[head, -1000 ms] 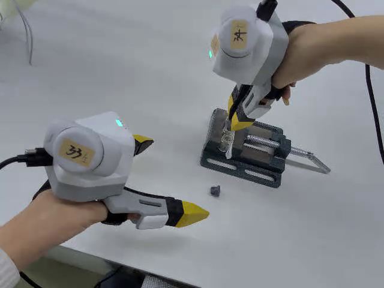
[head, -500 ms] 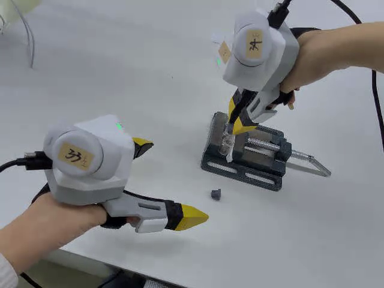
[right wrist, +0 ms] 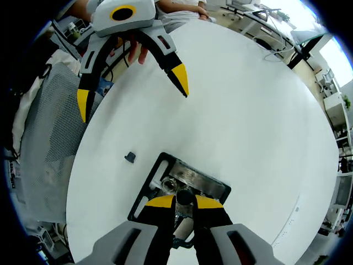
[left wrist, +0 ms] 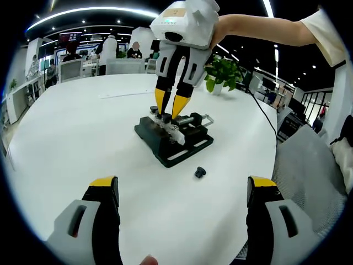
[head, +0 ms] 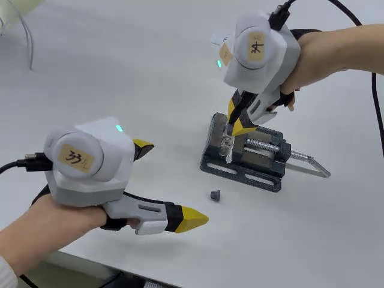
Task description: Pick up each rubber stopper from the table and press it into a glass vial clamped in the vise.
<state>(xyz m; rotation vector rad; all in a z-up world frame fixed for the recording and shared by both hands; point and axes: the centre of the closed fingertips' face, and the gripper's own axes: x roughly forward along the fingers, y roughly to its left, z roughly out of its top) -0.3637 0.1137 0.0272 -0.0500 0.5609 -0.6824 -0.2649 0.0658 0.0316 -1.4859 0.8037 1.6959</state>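
Observation:
A dark vise point(head: 252, 161) stands on the white table and clamps clear glass vials point(head: 227, 143). My right gripper point(head: 236, 124) points straight down over them, shut on a dark rubber stopper point(right wrist: 184, 196) that sits at a vial's mouth. Beside it an open vial mouth point(right wrist: 167, 185) shows. A second small grey stopper point(head: 215, 195) lies loose on the table in front of the vise point(left wrist: 174, 138), also seen as the stopper point(left wrist: 199, 173) just ahead of my left gripper point(left wrist: 183, 185). The left gripper point(head: 170, 183) hovers low at the near left, jaws wide open and empty.
The vise's screw handle point(head: 309, 159) sticks out to the right. A cable point(head: 372, 90) trails from the right hand. The table edge point(head: 120, 264) runs close under the left hand. Bare white tabletop point(head: 120, 72) stretches behind and left of the vise.
The right gripper has tipped a little more upright over the vise and stays shut on the stopper. The left gripper has barely moved.

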